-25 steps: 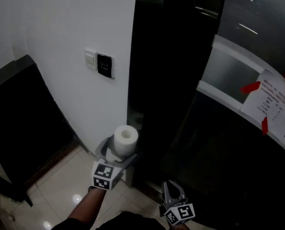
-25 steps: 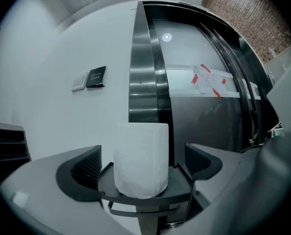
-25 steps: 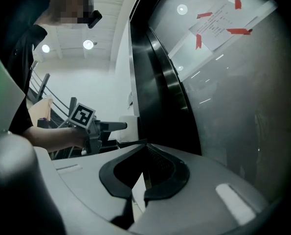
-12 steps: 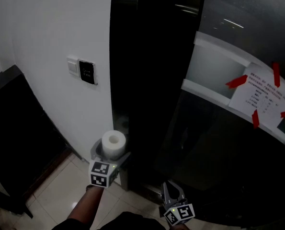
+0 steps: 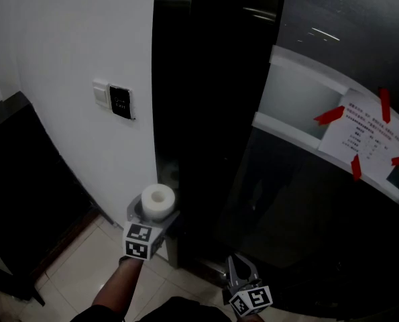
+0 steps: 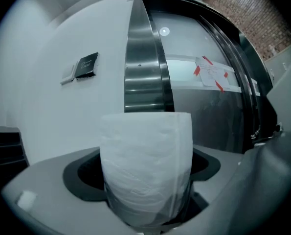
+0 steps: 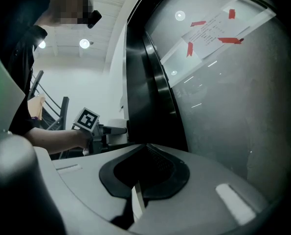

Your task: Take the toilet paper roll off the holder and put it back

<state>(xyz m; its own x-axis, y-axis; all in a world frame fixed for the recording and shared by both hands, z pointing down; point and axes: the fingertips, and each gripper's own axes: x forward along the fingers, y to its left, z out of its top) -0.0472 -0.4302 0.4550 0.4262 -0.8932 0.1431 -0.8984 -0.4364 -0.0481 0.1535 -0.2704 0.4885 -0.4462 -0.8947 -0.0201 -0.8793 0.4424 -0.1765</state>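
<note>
My biggest worry is the surroundings. No holder shows in any view, so I judge the return has to be steered close to the white wall (image 5: 65,45) and the black pillar (image 5: 199,113). A blind swing there could knock the load against either. The toilet paper roll (image 5: 158,198) is off its holder, standing upright in the air between the tongs of the left gripper (image 5: 153,213), just beside the pillar's foot. Those tongs are set wide and closing on the roll's sides. Too hard a squeeze would dent the soft wraps into an oval that may not seat again, and too light a one would let it slip down to the floor tiles (image 5: 72,274). The right gripper (image 5: 242,268) hangs low by the glass door (image 5: 306,233), its tongs pressed together on nothing, so it cannot catch a drop. As for surfaces, the wall is flat, matt and plain. The pillar is glossy and dark and catches streaks of light. The door is smoked glass crossed by a pale frosted band. The tiles are polished and reflective. A paper notice (image 5: 367,139) is stuck to the glass with red tape. A small square switch panel (image 5: 121,101) sits on the wall. The roll is a stubby white cylinder with a hollow core and a faintly quilted, crinkled skin.
</note>
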